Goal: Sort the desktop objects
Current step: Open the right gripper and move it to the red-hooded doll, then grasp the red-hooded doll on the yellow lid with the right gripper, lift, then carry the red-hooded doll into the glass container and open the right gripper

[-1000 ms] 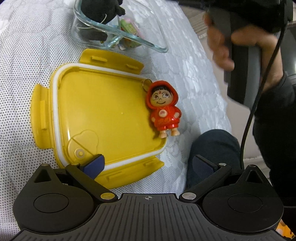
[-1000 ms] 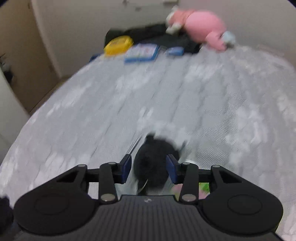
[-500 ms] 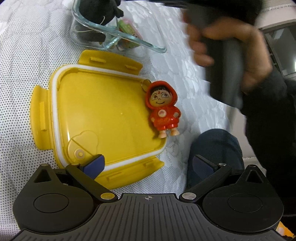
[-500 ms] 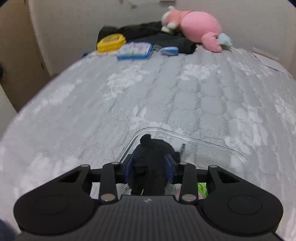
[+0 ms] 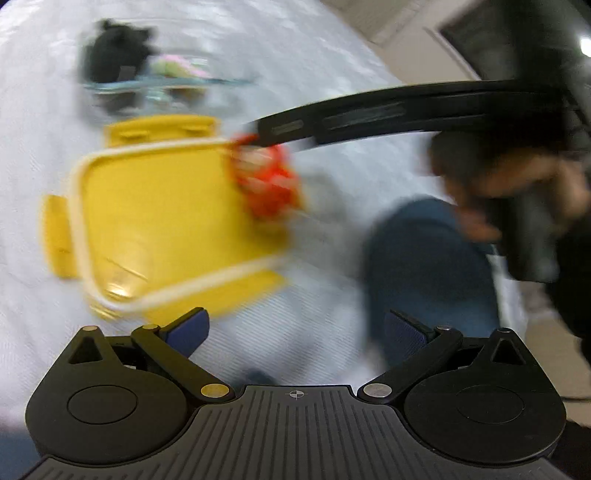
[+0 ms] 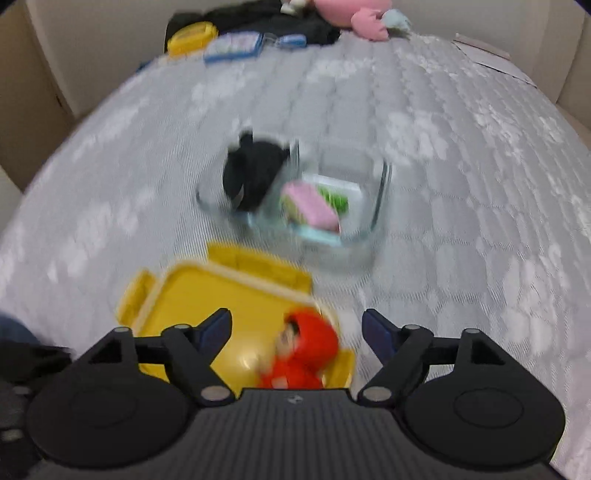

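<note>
A red-hooded figurine (image 6: 306,350) lies on the right edge of a yellow lid (image 6: 207,295) on the bed. My right gripper (image 6: 295,325) hovers over it with its jaws opening; the figurine shows between the fingers, and the pads do not press on it. Beyond the lid, a glass container (image 6: 380,192) holds a black plush toy (image 6: 255,170) and a pink and green item (image 6: 310,206). My left gripper (image 5: 295,325) is open and holds nothing, just short of the yellow lid (image 5: 166,210). The figurine (image 5: 269,184) looks blurred there, under the right gripper's black body (image 5: 406,114).
The patterned white bedspread (image 6: 461,155) stretches around the objects. At its far end lie a yellow box (image 6: 190,37), a blue case (image 6: 232,44), black cloth (image 6: 258,22) and a pink plush (image 6: 354,11). A person's hand (image 5: 517,192) and blue-clad knee (image 5: 424,266) are at the bed's right edge.
My right gripper let go of the black plush toy in the glass container, drew back over the lid and opened above the figurine. My left gripper pulled back from the lid's edge.
</note>
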Action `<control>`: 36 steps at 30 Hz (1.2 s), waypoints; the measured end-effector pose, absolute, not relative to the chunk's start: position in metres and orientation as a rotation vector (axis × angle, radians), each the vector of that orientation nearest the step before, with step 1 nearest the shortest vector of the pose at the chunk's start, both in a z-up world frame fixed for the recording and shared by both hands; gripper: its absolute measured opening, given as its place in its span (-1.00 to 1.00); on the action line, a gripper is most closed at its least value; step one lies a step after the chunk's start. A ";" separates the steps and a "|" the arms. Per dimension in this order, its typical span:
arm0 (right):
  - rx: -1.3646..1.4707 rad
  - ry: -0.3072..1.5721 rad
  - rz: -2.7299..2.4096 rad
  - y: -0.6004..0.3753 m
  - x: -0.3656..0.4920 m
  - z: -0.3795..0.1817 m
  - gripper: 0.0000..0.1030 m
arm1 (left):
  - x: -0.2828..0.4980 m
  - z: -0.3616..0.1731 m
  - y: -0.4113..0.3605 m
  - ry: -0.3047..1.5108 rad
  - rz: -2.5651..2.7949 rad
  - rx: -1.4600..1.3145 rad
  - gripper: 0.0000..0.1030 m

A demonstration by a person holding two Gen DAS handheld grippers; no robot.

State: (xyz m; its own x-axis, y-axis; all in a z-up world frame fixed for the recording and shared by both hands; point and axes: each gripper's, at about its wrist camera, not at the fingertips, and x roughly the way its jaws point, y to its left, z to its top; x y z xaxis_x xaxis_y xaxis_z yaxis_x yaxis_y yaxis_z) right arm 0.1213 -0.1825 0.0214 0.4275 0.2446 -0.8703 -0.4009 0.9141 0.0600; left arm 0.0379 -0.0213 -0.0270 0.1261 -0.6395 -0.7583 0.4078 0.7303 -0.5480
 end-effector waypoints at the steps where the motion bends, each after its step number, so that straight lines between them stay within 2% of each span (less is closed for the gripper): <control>1: -0.179 1.065 0.399 -0.180 0.118 0.015 0.55 | 0.031 -0.021 -0.026 1.222 -0.797 -0.219 1.00; 6: -0.244 1.092 0.353 -0.162 0.122 -0.016 0.53 | 0.012 0.002 -0.039 1.187 -0.708 -0.112 1.00; 8: -0.274 1.095 0.337 -0.159 0.124 -0.026 0.39 | 0.010 0.008 -0.038 1.176 -0.677 -0.096 1.00; 10: -0.242 1.095 0.367 -0.163 0.124 -0.030 0.01 | 0.008 0.011 -0.038 1.168 -0.655 -0.081 1.00; 15: -0.215 1.051 0.412 -0.177 0.120 -0.010 0.02 | 0.016 0.004 -0.040 1.180 -0.657 -0.077 1.00; 21: -0.163 0.951 0.389 -0.203 0.123 0.047 0.02 | 0.045 -0.014 -0.044 1.185 -0.702 -0.090 1.00; 28: -0.205 0.808 0.334 -0.203 0.158 0.108 0.02 | 0.097 -0.042 -0.021 1.170 -0.780 -0.319 1.00; 32: -0.281 0.790 0.330 -0.179 0.194 0.108 0.02 | 0.096 -0.053 -0.008 1.165 -0.727 -0.289 1.00; 36: -0.341 0.856 0.310 -0.151 0.231 0.074 0.02 | 0.099 -0.062 -0.003 1.201 -0.712 -0.304 1.00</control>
State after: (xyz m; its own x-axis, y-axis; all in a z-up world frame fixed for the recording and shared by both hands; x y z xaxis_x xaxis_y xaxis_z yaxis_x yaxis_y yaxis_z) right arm 0.2309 -0.1505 0.0743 0.6169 0.1288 -0.7764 -0.3982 0.9020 -0.1667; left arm 0.0988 -0.0027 -0.0617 0.1808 -0.6468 -0.7409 0.3398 0.7480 -0.5701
